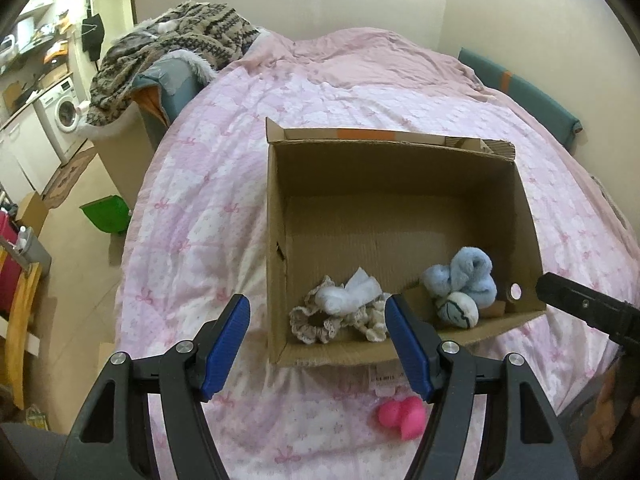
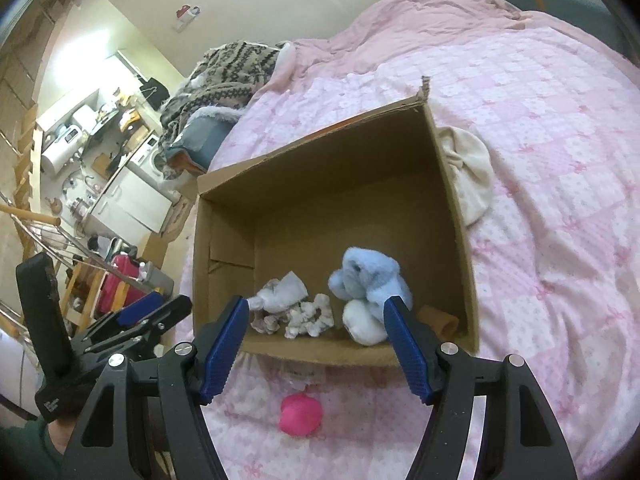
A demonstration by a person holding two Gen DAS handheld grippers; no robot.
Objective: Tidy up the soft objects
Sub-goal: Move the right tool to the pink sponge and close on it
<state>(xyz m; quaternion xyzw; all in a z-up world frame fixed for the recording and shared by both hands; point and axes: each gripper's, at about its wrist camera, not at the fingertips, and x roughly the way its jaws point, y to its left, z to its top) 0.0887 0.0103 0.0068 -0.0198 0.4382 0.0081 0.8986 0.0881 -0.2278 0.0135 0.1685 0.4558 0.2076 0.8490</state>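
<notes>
one cardboard box (image 1: 276,216), two scrunchies (image 1: 308,320), one pink toy (image 1: 400,416)

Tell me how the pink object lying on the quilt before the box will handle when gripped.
The pink object looks rounded and lobed, so it may roll if nudged. Its surface seems smooth, so the pads might slip. The soft quilt under it would probably give under a push.

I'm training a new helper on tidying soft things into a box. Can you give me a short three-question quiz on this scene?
1. True or false: the pink toy already lies inside the cardboard box.
2. Which lies outside the box, against its far wall in the right wrist view? A) the blue plush B) the cream cloth C) the lace scrunchie
3. Fill in: both the left gripper and the right gripper are ____ and hold nothing.

Key: 1 false; 2 B; 3 open.
</notes>
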